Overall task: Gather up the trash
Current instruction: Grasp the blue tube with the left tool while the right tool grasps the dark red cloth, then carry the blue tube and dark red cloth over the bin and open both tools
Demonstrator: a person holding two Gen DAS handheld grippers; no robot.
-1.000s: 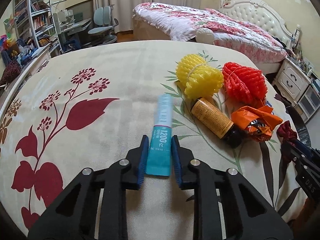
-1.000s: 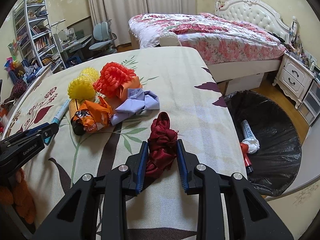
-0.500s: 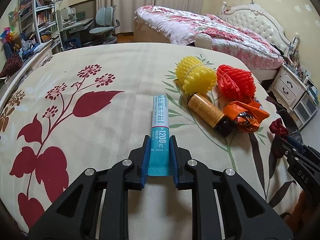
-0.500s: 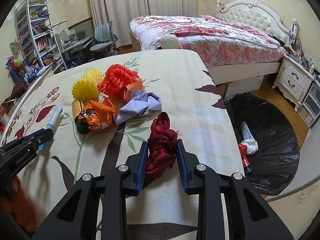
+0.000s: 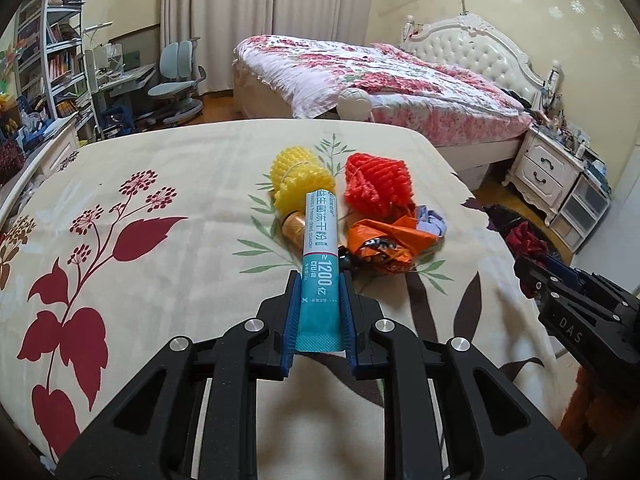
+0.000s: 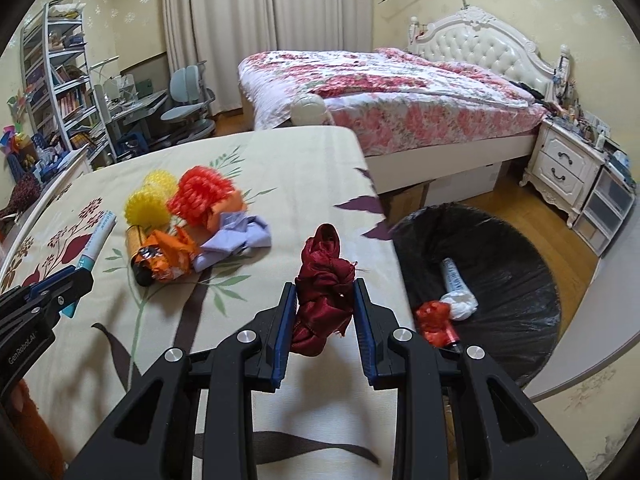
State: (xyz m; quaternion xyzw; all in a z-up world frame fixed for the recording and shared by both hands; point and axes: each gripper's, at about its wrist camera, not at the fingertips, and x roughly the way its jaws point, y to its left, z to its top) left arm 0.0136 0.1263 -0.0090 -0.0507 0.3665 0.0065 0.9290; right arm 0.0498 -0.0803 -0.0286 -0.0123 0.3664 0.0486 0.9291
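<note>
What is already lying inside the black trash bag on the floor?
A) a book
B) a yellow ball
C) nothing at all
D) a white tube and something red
D: in the right wrist view the black trash bag on the floor holds a white tube and a crumpled red thing.

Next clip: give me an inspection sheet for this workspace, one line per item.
Surface: floral bedspread, flat.
Job's things: teal sachet in left tool; dark red cloth in right tool; black trash bag on the floor holds earlier trash.
Clutter: yellow foam net, red foam net, brown bottle, orange wrapper, lilac paper.
Grippers: both shut on loads.
Cables: nothing seen.
Surroundings: second bed, nightstand, bookshelf.
</note>
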